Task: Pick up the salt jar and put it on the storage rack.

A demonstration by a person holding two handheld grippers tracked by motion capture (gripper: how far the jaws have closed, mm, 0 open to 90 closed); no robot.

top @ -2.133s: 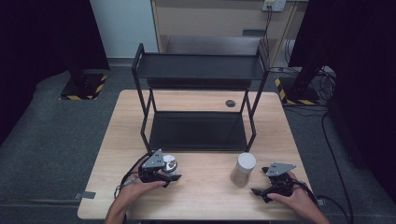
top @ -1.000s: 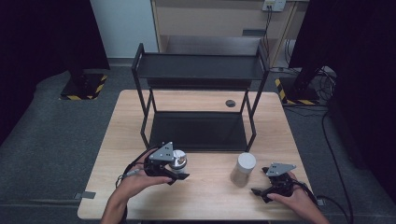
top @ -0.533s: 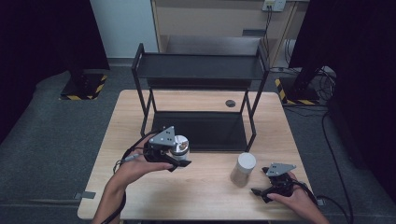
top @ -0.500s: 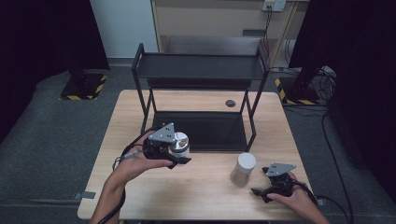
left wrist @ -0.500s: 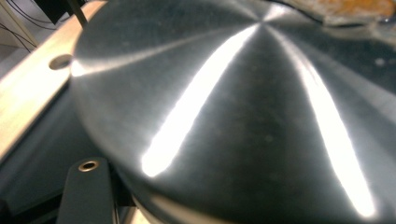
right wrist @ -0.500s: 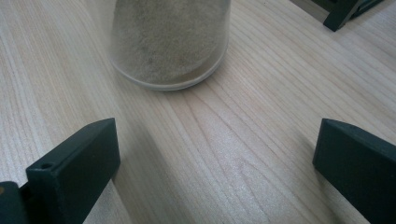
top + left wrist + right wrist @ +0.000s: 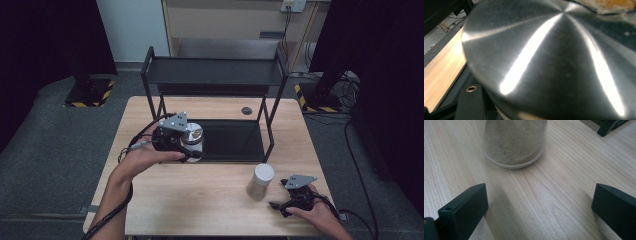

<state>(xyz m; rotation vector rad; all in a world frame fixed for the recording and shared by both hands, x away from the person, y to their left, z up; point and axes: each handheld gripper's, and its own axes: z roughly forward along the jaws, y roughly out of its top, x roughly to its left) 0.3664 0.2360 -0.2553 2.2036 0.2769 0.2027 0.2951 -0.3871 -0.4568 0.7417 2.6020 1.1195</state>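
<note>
Care with the lift matters most here. The left hand-held gripper (image 7: 192, 150) is clamped on a metal-lidded jar (image 7: 192, 139), carried clear of the worktop (image 7: 210, 210) at the front left corner of the black two-tier rack (image 7: 215, 75). In the left gripper view the brushed steel lid (image 7: 554, 57) sits very close to the camera, with the rack's dark lower tray and a strip of wood beside it.

The step in hand looks like carrying the jar onto the rack, though which tier cannot be told. To do it well, the jar should stay upright, since its grip sits low and a tilt could let it twist between the jaws. The rack's front left post stands just beside the jar, so the path should go inward of that post, not across it. For the lower tray, the jar must pass under the upper shelf's front rail with the lid clear of it; for the upper shelf, it must rise above that shelf's raised rim before going forward. The jaws should part only once the base rests flat.

The right hand-held gripper (image 7: 539, 205) lies on the worktop in front of the rack's right end, jaws apart, facing a jar of pale powder (image 7: 515, 142) that stands just ahead of it, untouched.
</note>
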